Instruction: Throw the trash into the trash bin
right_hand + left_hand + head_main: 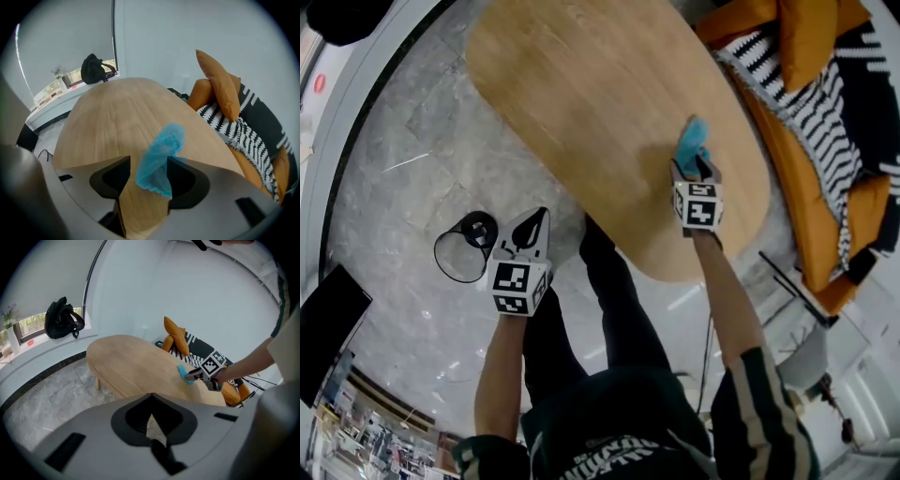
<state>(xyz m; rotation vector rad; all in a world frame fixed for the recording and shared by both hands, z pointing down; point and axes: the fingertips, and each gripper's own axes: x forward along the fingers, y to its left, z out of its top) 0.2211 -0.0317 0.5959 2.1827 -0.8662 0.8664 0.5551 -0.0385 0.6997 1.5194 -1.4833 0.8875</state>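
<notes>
A crumpled blue piece of trash (pixel 694 139) lies on the oval wooden table (pixel 600 84) near its right edge. My right gripper (pixel 694 169) points down at it. In the right gripper view the blue trash (pixel 161 152) stands between the wide-open jaws of the right gripper (pixel 149 162), brushing the right jaw and clear of the left one. My left gripper (pixel 538 221) hangs over the floor beside the table, jaws together and empty, just right of the black trash bin (pixel 467 248). The left gripper view shows the left gripper (pixel 151 400), the table (pixel 131 364) and the trash (pixel 183 372).
A sofa with orange cushions (pixel 811 37) and a black-and-white striped blanket (pixel 820 112) runs along the table's right side. A black backpack (pixel 63 317) sits on the window ledge. The person's legs (pixel 614 300) stand between bin and table. A dark panel (pixel 328 328) lies at the left edge.
</notes>
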